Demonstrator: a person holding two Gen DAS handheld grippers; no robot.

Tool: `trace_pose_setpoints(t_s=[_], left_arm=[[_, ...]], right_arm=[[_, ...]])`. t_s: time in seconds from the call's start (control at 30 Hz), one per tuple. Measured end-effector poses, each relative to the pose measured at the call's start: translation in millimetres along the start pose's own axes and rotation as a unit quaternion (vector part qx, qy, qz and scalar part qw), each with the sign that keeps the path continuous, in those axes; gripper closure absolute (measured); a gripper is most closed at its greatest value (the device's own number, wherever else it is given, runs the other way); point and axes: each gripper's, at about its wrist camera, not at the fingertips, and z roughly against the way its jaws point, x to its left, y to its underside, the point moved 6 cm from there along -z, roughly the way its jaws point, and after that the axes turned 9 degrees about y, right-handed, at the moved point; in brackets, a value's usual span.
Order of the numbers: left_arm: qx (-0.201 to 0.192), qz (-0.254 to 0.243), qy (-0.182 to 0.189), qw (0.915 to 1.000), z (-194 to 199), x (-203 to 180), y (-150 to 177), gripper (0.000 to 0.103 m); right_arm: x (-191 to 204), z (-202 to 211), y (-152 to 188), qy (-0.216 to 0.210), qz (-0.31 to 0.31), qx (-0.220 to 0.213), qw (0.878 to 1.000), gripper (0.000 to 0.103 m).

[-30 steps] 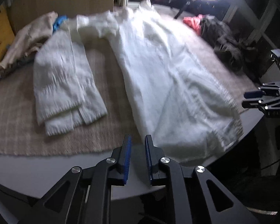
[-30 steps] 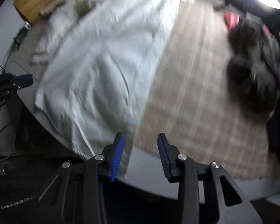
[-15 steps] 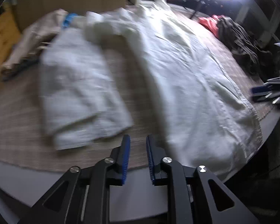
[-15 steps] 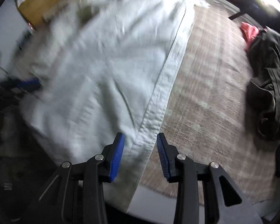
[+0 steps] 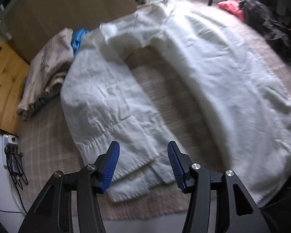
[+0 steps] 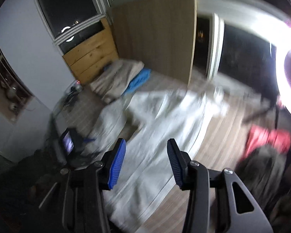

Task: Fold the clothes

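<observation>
Across the middle of the left wrist view, the white garment [image 5: 213, 73] lies spread on the bench [image 5: 48, 147], one sleeve [image 5: 114, 120] stretched toward the lower left, presumably flattened for folding. The left gripper [image 5: 142, 165] hangs over the sleeve's cuff, jaws opening, nothing between them. The right gripper [image 6: 145, 163], jaws also opening and empty, hangs above the blurred cloth, seemingly repositioning.

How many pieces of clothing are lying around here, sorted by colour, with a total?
White: 1, the white shirt
Beige: 1, the beige knit
Blue: 1, the blue cloth
Red: 1, the red garment
Dark: 1, the dark pile, possibly more than one piece
Total: 5
</observation>
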Motion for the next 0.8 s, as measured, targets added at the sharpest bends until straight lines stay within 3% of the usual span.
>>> trace_pose_setpoints(t_s=[0.07,0.13,0.2,0.23,0.3,0.4,0.57,0.7,0.8], left_arm=[[0.003,0.006,0.010,0.9999,-8.5,9.1,1.1,0.055],[0.001,0.015,0.042,0.9990,-11.4,15.0,1.8,0.062],[0.002,0.021,0.070,0.9973,-10.4,18.9,1.8,0.093],[0.003,0.022,0.077,0.9968,-8.9,20.6,1.5,0.100],[0.005,0.014,0.091,0.9957,-0.6,21.6,0.6,0.100],[0.001,-0.010,0.115,0.9934,16.7,15.9,0.3,0.100],[-0.001,-0.026,0.140,0.9899,35.1,-1.3,3.2,0.100],[0.016,-0.038,0.157,0.9867,16.4,-21.5,8.4,0.100],[0.033,-0.054,0.122,0.9905,2.5,-17.3,10.3,0.097]], right_arm=[[3.6,-27.6,-9.6,-0.018,0.001,0.008,1.000,0.059],[17.0,-61.4,-4.1,-0.041,0.005,0.022,0.999,0.059],[36.8,-99.5,9.9,-0.058,0.015,0.038,0.997,0.059],[52.6,-125.4,22.2,-0.059,0.025,0.055,0.996,0.059],[84.6,-169.4,48.2,-0.080,0.085,0.090,0.989,0.059],[117.9,-229.4,75.8,-0.028,0.134,0.119,0.983,0.059],[103.6,-263.1,82.3,0.000,0.100,0.142,0.985,0.059],[77.8,-268.6,85.9,0.008,0.071,0.152,0.986,0.059],[64.7,-271.1,89.9,0.011,0.057,0.158,0.986,0.059]])
